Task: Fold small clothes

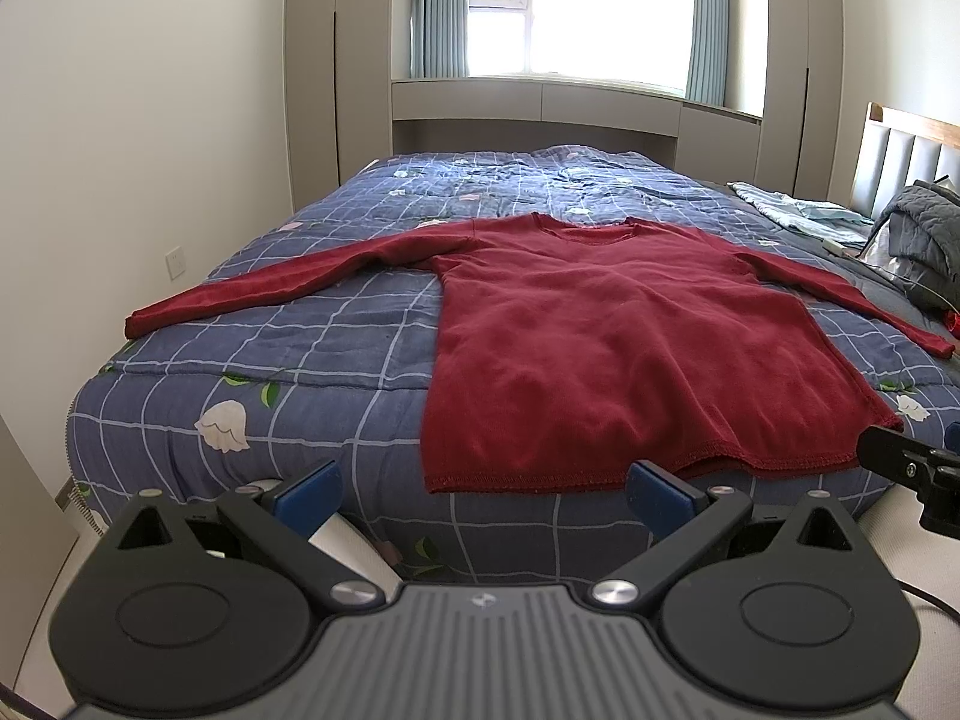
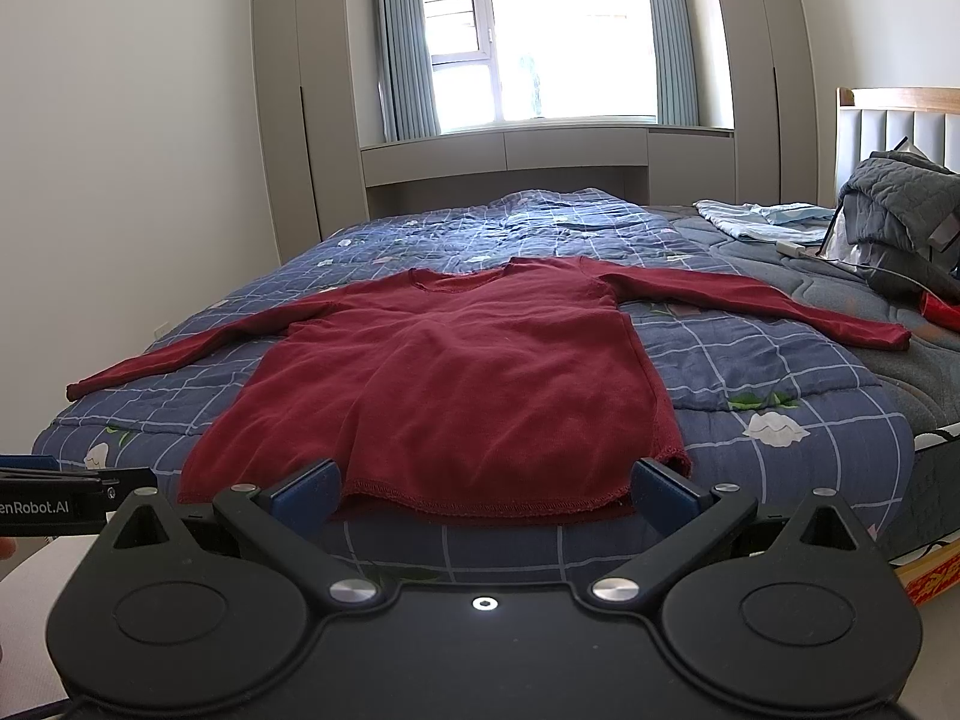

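Observation:
A dark red long-sleeved sweater lies flat on the bed, both sleeves spread out, hem toward me. It also shows in the right wrist view. My left gripper is open and empty, held in front of the bed's near edge, just short of the hem's left corner. My right gripper is open and empty, just short of the hem, fingers spanning its right half. The left gripper's side shows at the left edge of the right wrist view.
The bed has a blue checked quilt with flower prints. A grey padded jacket, light blue cloth and a red item lie by the headboard at right. A wall stands at left, cabinets and a window behind.

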